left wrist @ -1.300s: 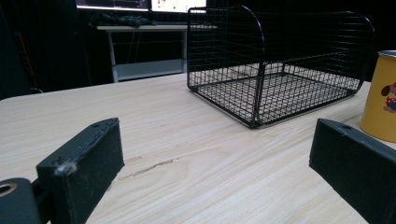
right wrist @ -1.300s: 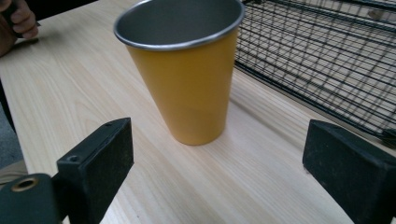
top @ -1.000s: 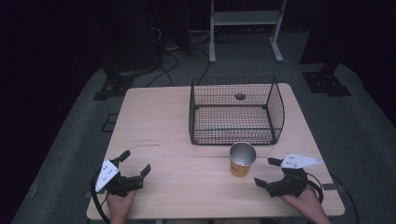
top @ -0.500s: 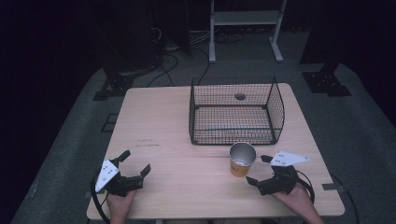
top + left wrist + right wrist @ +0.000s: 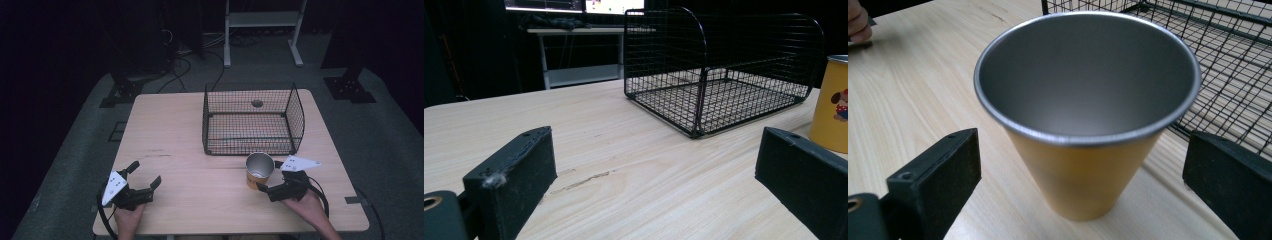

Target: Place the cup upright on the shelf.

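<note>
A yellow metal cup (image 5: 259,169) with a bare steel inside stands upright on the wooden table (image 5: 175,130), just in front of a black wire basket (image 5: 250,120). My right gripper (image 5: 270,181) is open at the cup's right side. In the right gripper view the cup (image 5: 1088,115) stands between the two jaws, and neither jaw touches it. My left gripper (image 5: 145,174) rests open near the table's front left corner with nothing between its jaws. In the left gripper view the cup (image 5: 831,105) shows at the right edge, beside the basket (image 5: 724,75).
The basket (image 5: 1228,60) is empty, its open side facing the front. A round hole (image 5: 257,103) sits in the table behind it. A white frame stand (image 5: 260,20) and floor cables lie beyond the far edge. Bare wood stretches between the two grippers.
My right gripper has slid left along the table's front until its open jaws stand on either side of the cup. The left gripper and the cup have stayed put.
</note>
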Tool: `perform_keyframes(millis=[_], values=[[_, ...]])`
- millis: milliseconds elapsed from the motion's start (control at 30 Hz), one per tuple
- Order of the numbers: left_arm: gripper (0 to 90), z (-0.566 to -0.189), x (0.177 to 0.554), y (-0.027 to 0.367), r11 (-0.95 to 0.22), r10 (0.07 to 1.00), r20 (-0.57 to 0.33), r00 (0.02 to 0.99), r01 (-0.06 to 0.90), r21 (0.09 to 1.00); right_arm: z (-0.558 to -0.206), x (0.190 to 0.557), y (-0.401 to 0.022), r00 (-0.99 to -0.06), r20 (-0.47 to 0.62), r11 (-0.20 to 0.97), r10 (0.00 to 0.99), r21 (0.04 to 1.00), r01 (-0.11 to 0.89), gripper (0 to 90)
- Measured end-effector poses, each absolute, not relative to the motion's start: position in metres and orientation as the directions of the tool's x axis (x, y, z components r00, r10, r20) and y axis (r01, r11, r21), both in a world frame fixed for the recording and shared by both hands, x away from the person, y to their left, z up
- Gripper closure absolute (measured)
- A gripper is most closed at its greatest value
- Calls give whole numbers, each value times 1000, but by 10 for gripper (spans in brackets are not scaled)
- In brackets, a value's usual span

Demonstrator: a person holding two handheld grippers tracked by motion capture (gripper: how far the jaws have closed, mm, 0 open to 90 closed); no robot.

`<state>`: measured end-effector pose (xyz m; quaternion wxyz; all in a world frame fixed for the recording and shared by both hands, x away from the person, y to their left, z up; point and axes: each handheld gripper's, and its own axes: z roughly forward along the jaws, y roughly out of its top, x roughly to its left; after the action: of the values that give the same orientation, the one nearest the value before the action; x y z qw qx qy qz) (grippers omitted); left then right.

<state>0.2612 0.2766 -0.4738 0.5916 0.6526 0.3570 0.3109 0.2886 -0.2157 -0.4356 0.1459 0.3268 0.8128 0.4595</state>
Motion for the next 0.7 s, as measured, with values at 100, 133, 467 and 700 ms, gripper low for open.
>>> perform_keyframes(millis=[100, 133, 467, 700], values=[[23, -474, 261, 277, -45, 834, -16, 552, 98, 994, -435, 291, -212, -742, 56, 369, 668, 841, 395, 17], [23, -474, 261, 277, -46, 834, -16, 552, 98, 994, -435, 293, -212, -741, 55, 371, 669, 840, 397, 17], [23, -474, 261, 277, -44, 834, -17, 552, 98, 994, -434, 301, -205, -743, 60, 368, 666, 840, 398, 18], [23, -474, 261, 277, -44, 834, -17, 552, 98, 994, -436, 306, -206, -751, 92, 353, 653, 841, 410, 92]])
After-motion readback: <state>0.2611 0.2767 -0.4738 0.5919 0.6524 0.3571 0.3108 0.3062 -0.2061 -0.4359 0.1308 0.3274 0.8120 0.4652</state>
